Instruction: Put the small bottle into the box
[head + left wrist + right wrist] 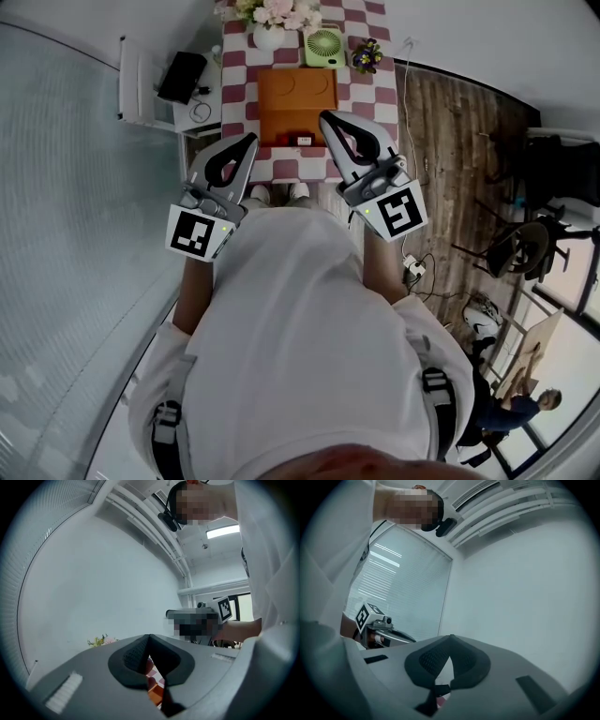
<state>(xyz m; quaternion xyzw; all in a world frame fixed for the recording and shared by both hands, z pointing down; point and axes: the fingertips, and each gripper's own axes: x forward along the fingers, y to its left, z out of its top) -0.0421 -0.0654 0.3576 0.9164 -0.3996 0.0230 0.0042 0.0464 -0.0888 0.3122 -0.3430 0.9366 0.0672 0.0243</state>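
Note:
An orange box (pixel 296 103) lies flat on the red-and-white checked table (pixel 373 86) ahead of the person. A small pale item (pixel 303 141) sits at the box's near edge; it is too small to tell whether it is the bottle. My left gripper (pixel 249 141) and right gripper (pixel 324 116) are held level in front of the chest, short of the table, both shut with nothing in them. In the left gripper view the jaws (pixel 149 637) meet at their tips, and the right gripper's marker cube (pixel 224 608) shows beyond. The right gripper view shows its jaws (pixel 451 637) closed too.
At the table's far end stand a white vase of flowers (pixel 271 22), a green fan (pixel 324 47) and a small flower pot (pixel 367 56). A white side shelf with a black item (pixel 182 77) is to the left. Chairs (pixel 525 246) and cables (pixel 414 270) are on the wooden floor to the right.

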